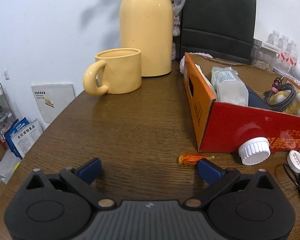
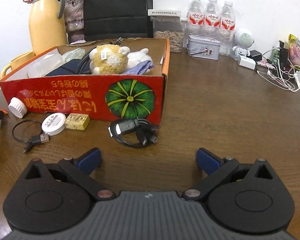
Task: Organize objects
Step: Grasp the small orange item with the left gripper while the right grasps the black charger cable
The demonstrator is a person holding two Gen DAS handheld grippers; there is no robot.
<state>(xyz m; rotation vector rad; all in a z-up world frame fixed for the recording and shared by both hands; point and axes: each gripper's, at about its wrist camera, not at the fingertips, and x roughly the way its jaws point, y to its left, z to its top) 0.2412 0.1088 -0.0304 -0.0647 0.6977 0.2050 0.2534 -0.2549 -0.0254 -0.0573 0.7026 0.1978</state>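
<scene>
Black cable bundle (image 2: 134,133) just ahead of right gripper (image 2: 148,159); both grippers spread wide, nothing held.

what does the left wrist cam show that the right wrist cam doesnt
Only the left wrist view shows the orange scrap on the table near its open jaws, and the bags on the floor.

Only the right wrist view shows the three water bottles clearly, the tin, the white speaker, the black cable bundle and the yellow block.

Both show the red box, the yellow thermos, the white cap and the white puck.
</scene>
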